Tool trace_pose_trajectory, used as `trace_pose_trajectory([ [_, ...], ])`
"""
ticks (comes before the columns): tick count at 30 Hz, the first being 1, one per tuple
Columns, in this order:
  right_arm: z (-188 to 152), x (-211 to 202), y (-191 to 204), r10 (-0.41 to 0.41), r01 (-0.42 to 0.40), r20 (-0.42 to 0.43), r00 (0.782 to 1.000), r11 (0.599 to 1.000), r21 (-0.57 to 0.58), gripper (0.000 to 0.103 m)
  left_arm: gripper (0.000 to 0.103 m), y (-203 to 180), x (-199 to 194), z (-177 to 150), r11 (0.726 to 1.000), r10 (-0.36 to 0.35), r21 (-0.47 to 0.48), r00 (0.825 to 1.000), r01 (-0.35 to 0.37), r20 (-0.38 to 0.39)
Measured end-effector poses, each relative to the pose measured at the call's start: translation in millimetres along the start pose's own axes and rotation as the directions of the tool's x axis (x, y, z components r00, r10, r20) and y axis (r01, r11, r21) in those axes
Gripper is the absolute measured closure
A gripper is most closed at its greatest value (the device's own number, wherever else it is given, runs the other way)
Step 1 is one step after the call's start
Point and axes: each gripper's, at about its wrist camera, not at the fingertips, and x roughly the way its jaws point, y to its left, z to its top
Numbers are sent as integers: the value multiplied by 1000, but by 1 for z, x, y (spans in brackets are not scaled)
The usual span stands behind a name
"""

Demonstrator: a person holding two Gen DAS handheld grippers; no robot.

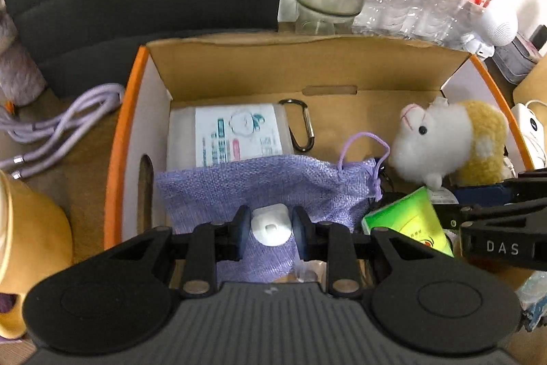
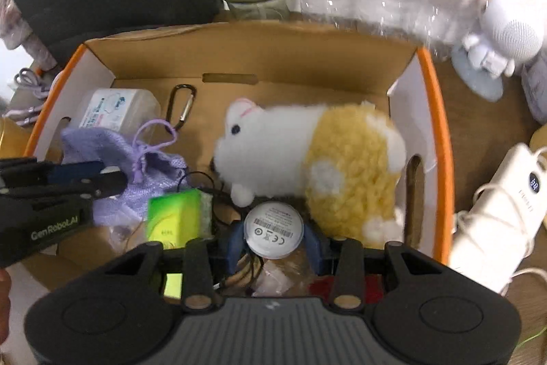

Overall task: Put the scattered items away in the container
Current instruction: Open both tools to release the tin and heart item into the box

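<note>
Cardboard box point(image 1: 239, 64), orange-rimmed | left gripper point(image 1: 270, 224) fingers grasping small white plastic piece point(image 1: 271, 226) | right gripper point(image 2: 273, 233) fingers grasping round white disc point(image 2: 273, 230)

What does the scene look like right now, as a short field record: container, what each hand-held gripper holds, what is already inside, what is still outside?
container: open cardboard box with orange rim
left hand-held gripper: shut on small white plastic plug-like piece, over the box
right hand-held gripper: shut on round white disc with printed label, over the box
inside: white and yellow plush animal, lilac drawstring pouch, green carton, metal carabiner, clear labelled plastic case
outside: lilac cord, white power bank
</note>
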Motion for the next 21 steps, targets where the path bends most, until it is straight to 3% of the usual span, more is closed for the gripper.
trace_pose_trajectory([
  [6, -2, -16, -3, 3, -3, -9, 1000, 1000, 26, 61, 73, -1, -15, 1, 1000, 1, 12, 1000, -1, -13],
  [9, 3, -40, 0, -3, 2, 20, 1000, 1000, 18, 47, 56, -1, -37, 8, 1000, 7, 8, 1000, -7, 6],
  [11, 6, -58, 1, -19, 19, 50, 999, 1000, 18, 45, 40, 0, -55, 13, 1000, 6, -4, 1000, -6, 7],
  [16, 9, -110, 4, -34, 33, 117, 993, 999, 17, 44, 31, -2, -104, 23, 999, 15, -44, 998, -13, 55],
  [19, 3, -143, 7, -25, 24, 186, 982, 1000, 8, 35, 19, -8, -137, 19, 1000, 14, -27, 991, -10, 134],
  [21, -7, -153, 11, -26, 27, 215, 976, 1000, -4, 31, 16, -15, -146, 10, 1000, 16, -5, 988, -15, 152],
])
